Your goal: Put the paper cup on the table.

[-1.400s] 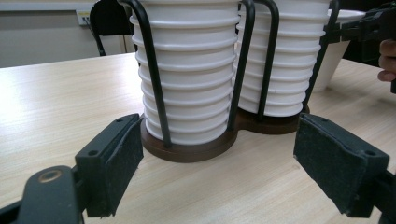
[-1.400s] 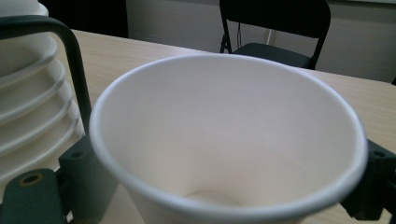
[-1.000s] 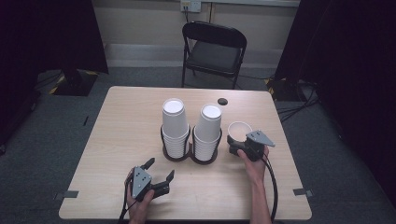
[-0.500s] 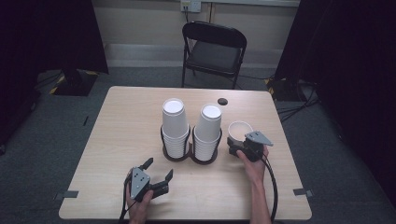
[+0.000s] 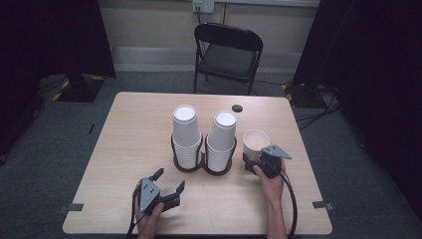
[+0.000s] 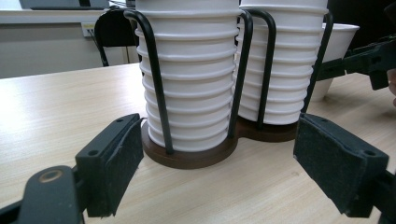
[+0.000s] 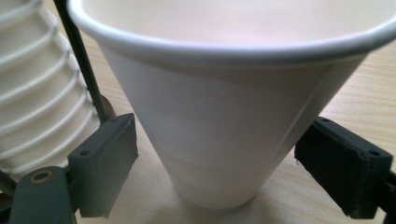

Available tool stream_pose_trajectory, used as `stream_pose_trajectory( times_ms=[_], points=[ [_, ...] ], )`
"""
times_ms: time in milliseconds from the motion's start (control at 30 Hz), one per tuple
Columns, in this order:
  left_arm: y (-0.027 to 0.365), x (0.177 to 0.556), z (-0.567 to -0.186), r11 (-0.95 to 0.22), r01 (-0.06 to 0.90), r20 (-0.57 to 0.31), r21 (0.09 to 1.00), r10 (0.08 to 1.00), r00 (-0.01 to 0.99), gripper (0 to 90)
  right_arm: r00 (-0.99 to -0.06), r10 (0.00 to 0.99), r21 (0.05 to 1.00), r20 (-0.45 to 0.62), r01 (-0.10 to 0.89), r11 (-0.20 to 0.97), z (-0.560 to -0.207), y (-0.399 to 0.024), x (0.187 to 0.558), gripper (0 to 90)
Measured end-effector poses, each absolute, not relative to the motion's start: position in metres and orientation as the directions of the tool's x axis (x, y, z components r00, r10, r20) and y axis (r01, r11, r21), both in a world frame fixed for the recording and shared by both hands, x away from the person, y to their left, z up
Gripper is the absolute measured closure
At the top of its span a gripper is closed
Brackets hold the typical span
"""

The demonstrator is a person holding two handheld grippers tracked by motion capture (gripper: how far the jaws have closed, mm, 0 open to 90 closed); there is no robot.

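White paper cup (image 7: 224, 116) stands upright, mouth up; plain, tapered.

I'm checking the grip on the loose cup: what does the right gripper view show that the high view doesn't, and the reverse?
Right gripper view: both pads flank the upright cup with gaps either side, jaws having just been closing, not yet pressing.

High view: the left gripper open on the table, a chair beyond.

Both: the cup beside the stacked cups in the black rack.
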State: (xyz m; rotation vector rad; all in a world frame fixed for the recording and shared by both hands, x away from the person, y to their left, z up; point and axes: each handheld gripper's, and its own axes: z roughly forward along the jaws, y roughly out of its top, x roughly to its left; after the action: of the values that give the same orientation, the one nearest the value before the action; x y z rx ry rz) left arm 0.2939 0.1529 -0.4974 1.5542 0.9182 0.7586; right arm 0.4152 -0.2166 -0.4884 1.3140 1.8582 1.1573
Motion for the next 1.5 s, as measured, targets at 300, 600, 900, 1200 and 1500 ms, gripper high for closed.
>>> stream_pose_trajectory(
  times_ms=[300, 600, 900, 1200, 1500],
  points=[
    [0.152, 0.294, -0.497, -0.073, 0.16, -0.013, 0.984, 0.877, 0.481, 15.9, -0.329, 0.944, 0.883, 0.029, 0.45, 0.13, -0.493, -0.218, 0.4, 13.5],
    [0.153, 0.295, -0.497, -0.066, 0.169, -0.02, 0.983, 0.885, 0.465, 15.9, -0.322, 0.945, 0.913, 0.063, 0.402, 0.076, -0.488, -0.222, 0.375, 13.6],
    [0.153, 0.295, -0.497, -0.051, 0.174, -0.033, 0.983, 0.893, 0.449, 15.9, -0.346, 0.936, 0.931, 0.063, 0.359, 0.07, -0.476, -0.213, 0.348, 13.9],
    [0.152, 0.294, -0.497, -0.053, 0.17, -0.027, 0.984, 0.901, 0.434, 16.3, -0.398, 0.914, 0.939, 0.073, 0.335, 0.071, -0.473, -0.195, 0.325, 15.4],
    [0.153, 0.292, -0.497, -0.049, 0.171, -0.028, 0.984, 0.906, 0.422, 16.3, -0.445, 0.893, 0.945, 0.068, 0.315, 0.085, -0.476, -0.167, 0.312, 15.7]
  ],
)
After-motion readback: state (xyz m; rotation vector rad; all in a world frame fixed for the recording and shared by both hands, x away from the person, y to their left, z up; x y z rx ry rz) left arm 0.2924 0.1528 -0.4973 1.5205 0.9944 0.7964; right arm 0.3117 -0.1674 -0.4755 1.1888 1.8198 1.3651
